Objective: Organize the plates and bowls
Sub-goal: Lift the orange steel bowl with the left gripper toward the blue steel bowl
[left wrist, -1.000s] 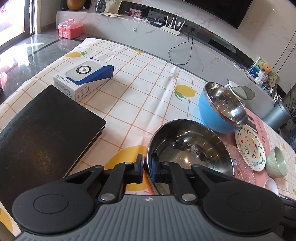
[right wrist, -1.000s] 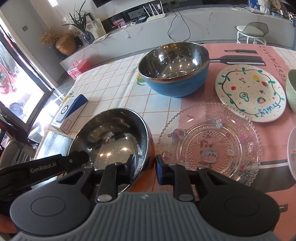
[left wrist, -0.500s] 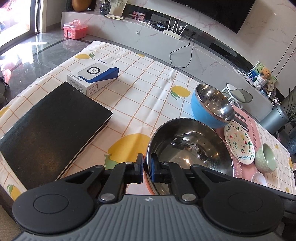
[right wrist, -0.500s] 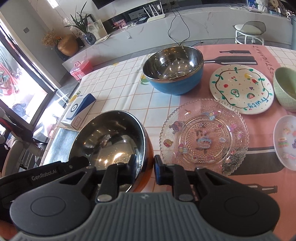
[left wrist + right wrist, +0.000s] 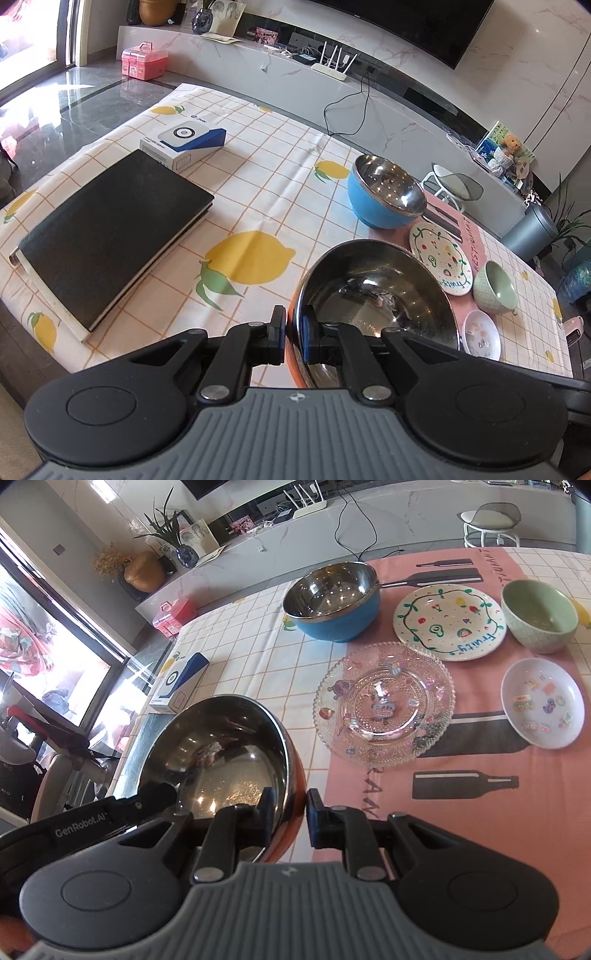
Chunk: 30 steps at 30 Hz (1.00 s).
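Two grippers [image 5: 293, 334] [image 5: 290, 818] on orange bowl [image 5: 221, 753] rim

Hand-held gripper [image 5: 288, 812] pinching orange steel bowl [image 5: 221, 753] rim — tilted

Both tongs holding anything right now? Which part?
Yes. Both grip the orange steel bowl by its rim: left tongs on one side, right tongs on the opposite side.
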Each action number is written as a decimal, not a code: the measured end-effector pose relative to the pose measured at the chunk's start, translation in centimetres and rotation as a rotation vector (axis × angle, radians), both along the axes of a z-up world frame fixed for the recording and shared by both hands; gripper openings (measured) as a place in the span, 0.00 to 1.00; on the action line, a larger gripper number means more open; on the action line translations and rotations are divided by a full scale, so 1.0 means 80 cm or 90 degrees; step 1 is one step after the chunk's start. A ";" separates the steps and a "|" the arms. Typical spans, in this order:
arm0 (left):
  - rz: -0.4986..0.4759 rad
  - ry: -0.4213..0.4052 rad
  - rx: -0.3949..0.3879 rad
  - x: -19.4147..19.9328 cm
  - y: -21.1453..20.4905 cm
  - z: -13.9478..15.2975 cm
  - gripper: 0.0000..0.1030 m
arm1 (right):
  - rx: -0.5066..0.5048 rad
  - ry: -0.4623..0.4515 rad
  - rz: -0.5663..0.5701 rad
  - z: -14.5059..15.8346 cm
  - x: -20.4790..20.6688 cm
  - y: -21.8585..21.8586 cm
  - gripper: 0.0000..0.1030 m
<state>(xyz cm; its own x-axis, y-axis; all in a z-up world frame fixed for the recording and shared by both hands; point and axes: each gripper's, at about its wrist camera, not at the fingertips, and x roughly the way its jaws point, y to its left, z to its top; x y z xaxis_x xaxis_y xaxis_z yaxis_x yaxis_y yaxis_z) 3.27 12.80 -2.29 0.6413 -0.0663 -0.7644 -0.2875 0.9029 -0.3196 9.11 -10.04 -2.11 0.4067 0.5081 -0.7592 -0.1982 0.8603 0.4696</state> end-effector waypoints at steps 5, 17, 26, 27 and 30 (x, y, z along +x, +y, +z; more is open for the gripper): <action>-0.022 0.018 -0.009 -0.008 -0.020 -0.017 0.09 | -0.007 0.008 -0.017 -0.006 -0.015 -0.025 0.16; -0.045 0.062 -0.024 -0.003 -0.045 -0.057 0.08 | -0.036 0.052 -0.058 -0.043 -0.021 -0.058 0.15; -0.043 0.062 -0.001 0.002 -0.049 -0.063 0.08 | -0.034 0.067 -0.057 -0.060 -0.016 -0.056 0.14; -0.044 0.062 0.002 0.003 -0.050 -0.063 0.08 | -0.036 0.066 -0.056 -0.059 -0.016 -0.055 0.14; -0.047 0.063 0.010 0.005 -0.051 -0.063 0.08 | -0.039 0.060 -0.052 -0.059 -0.016 -0.054 0.14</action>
